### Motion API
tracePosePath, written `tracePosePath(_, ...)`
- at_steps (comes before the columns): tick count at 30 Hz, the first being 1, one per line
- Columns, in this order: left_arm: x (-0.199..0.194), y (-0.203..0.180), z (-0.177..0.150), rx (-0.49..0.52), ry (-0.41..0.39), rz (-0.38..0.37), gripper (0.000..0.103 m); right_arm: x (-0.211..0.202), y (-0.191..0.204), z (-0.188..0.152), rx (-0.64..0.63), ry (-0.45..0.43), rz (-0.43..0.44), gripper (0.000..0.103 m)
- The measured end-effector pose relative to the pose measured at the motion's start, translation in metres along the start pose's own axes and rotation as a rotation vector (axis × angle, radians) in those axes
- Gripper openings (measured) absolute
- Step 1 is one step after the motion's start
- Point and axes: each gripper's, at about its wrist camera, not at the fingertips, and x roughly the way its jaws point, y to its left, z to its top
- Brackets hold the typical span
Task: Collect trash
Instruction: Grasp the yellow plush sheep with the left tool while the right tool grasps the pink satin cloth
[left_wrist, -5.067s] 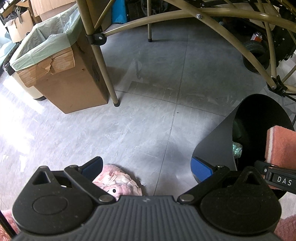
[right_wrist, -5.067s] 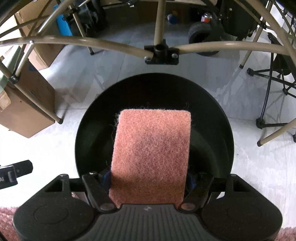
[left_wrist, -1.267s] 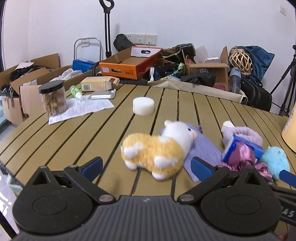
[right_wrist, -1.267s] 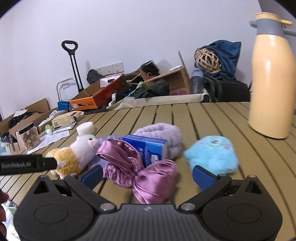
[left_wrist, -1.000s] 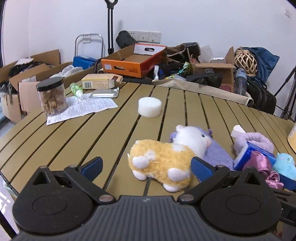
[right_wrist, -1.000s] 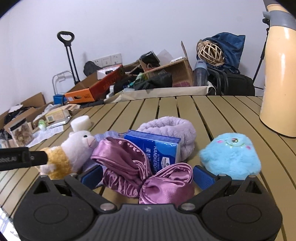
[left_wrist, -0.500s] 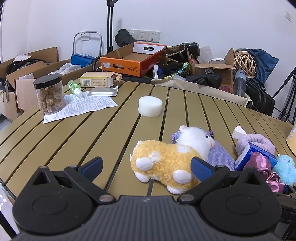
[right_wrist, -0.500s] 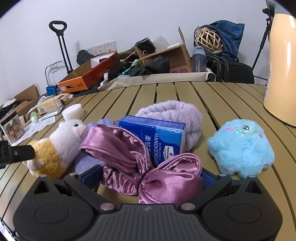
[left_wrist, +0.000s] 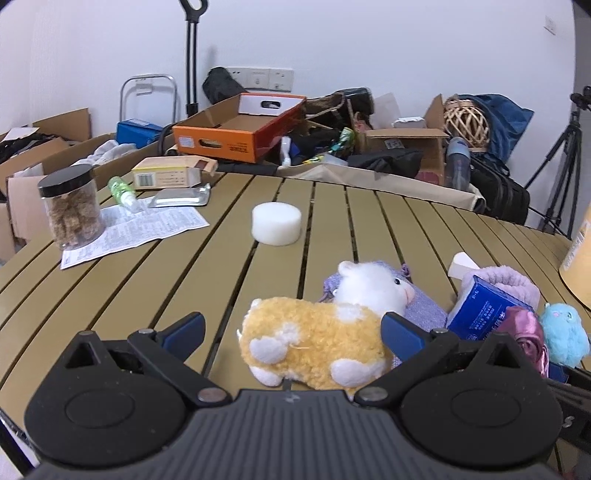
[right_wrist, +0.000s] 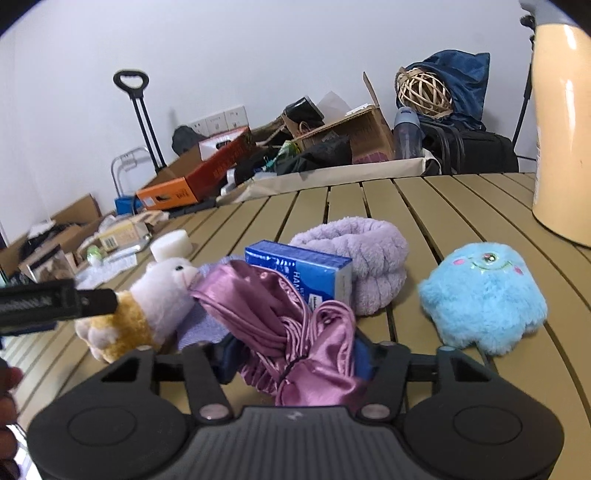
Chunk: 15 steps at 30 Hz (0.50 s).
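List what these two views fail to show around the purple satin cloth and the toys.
- Right wrist view: the right tool's blue fingertips are buried in the purple satin cloth; whether they pinch it firmly is hidden.
- Right wrist view: the cream jug is cut off by the right edge.
- Left wrist view: the blue plush is partly hidden behind the tool body.
- Left wrist view: print on the paper sheet is too small to read.

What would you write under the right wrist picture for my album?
Right tongs closed on a shiny purple satin bow, beside a blue tissue box and fluffy blue toy.
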Motion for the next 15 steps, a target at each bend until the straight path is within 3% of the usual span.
tracePosePath(6,0.002,0.000,0.000,0.028,-0.019,-0.054,0.103,-0.014,-0.014,0.000,0.063,-0.036,0.018,0.048)
tracePosePath(15,0.019,-0.004,-0.002,0.070,0.042,-0.089,0.103,-0.034,-0.029,0.002,0.081,-0.076,0.027,0.048)
